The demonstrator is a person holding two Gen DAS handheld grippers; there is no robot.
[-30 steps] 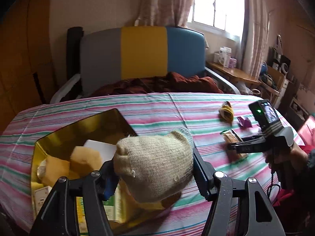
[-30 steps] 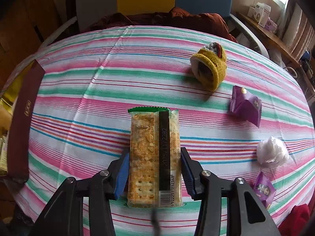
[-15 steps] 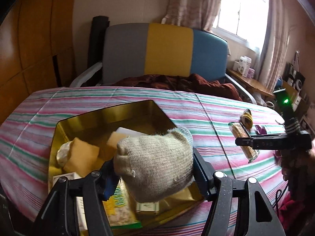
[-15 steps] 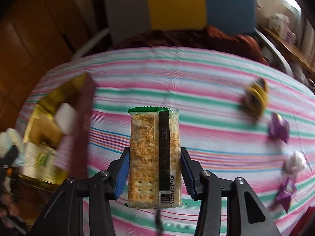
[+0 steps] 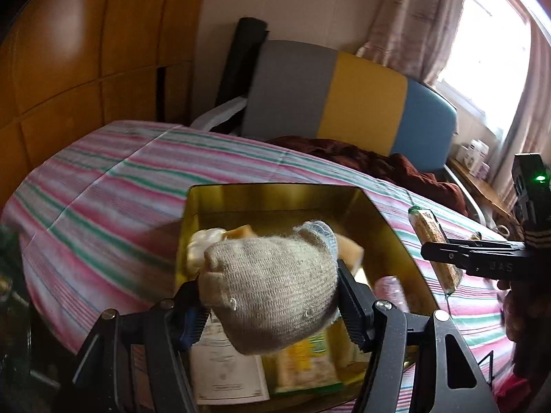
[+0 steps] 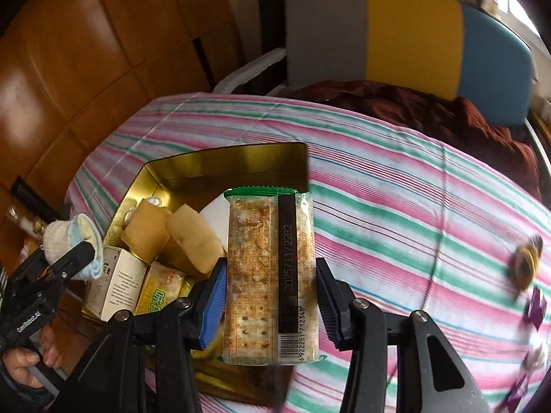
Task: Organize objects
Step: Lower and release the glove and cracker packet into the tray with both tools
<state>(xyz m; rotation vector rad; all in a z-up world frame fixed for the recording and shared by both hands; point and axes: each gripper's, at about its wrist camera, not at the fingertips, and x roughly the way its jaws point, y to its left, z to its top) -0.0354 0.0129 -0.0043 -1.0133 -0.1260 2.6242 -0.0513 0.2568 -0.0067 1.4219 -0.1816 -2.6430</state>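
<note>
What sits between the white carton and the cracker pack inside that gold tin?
In the right wrist view, two tan blocks and a yellow-green packet lie between the white carton and the cracker pack.

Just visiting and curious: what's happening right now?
Left gripper shut on sock, over gold tin. Right gripper shut on crackers. Tin already crowded.

Daylight comes from the window point(image 5: 489, 51) on my upper right; it is blown out to white, while the wood-panelled wall point(image 5: 79, 51) carries a soft sheen and the frame corners fall to black. Fisheye bending is strong: the striped tablecloth point(image 6: 396, 186) bulges like a dome. Motion blur smears the small items at my right view's edge, e.g. the yellow knit piece point(image 6: 527, 261), and the gold tin point(image 5: 275, 199) contents.
</note>
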